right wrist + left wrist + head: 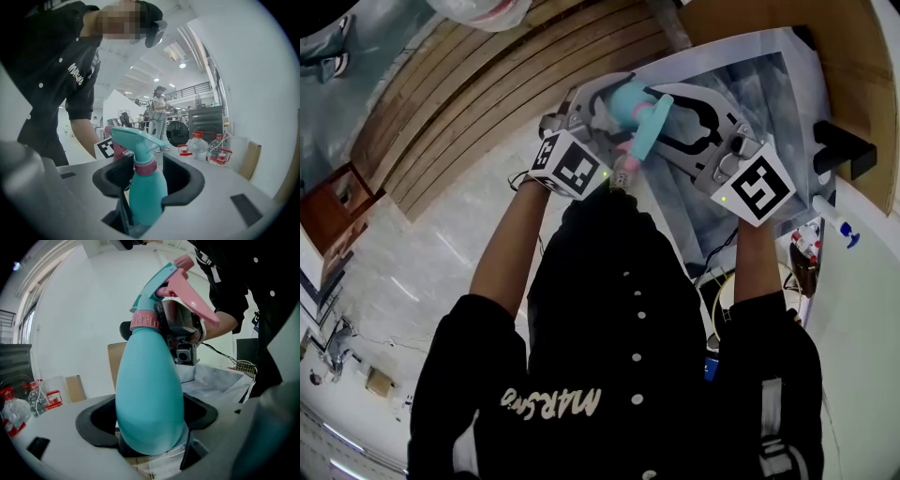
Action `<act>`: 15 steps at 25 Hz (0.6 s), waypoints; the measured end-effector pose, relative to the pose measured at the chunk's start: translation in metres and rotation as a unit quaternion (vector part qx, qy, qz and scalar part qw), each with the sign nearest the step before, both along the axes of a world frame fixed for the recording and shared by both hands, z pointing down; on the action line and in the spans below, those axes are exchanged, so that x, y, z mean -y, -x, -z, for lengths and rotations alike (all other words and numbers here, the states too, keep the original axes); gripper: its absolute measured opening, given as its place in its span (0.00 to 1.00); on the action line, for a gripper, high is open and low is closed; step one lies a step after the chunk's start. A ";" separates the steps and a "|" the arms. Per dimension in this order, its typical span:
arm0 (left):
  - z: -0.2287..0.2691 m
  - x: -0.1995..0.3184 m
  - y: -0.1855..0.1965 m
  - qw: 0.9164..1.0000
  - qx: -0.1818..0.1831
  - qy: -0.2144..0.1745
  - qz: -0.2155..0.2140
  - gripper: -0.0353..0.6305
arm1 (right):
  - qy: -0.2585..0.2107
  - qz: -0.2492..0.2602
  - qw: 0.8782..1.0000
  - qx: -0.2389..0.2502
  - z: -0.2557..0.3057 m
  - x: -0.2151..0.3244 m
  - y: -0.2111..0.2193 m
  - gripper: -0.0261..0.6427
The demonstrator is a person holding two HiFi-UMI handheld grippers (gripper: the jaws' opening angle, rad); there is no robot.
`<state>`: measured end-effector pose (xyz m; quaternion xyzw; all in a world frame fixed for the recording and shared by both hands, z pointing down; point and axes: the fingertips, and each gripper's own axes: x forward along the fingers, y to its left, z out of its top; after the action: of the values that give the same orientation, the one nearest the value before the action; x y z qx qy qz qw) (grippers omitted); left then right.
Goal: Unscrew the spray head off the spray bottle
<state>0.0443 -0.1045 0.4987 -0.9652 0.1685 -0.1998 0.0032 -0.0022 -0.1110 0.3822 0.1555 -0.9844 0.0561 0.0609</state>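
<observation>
My left tongs [150,417] are clamped on the teal body of the spray bottle [149,390], held up in front of me. My right tongs [147,180] stand slack around it. The spray head [165,280] still sits on its pink collar [145,320], so I judge the unscrewing unfinished.

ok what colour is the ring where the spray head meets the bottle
Pink ring, teal bottle; clearest in the left gripper view.

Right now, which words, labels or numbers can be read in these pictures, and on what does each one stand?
"MARSino", upside down, on the black shirt; the last letters are uncertain.
The red labels on the clear bottles are too small to read.
No print shows on the spray bottle.
</observation>
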 end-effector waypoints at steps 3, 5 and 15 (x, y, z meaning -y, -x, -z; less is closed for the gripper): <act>0.000 -0.001 0.000 1.000 0.000 0.000 0.002 0.67 | -0.002 -0.036 0.999 0.005 -0.001 -0.002 -0.005 0.35; 0.000 0.000 0.000 1.000 0.000 0.000 0.003 0.67 | -0.001 -0.056 0.998 0.005 -0.003 -0.003 -0.006 0.35; 0.001 0.000 0.002 1.000 -0.002 0.000 0.007 0.67 | 0.034 -0.251 0.966 0.051 0.010 -0.028 -0.054 0.35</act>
<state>0.0426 -0.1045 0.4979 -0.9643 0.1754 -0.1984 0.0012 0.0516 -0.0831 0.3725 0.3928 -0.9130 0.1106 -0.0004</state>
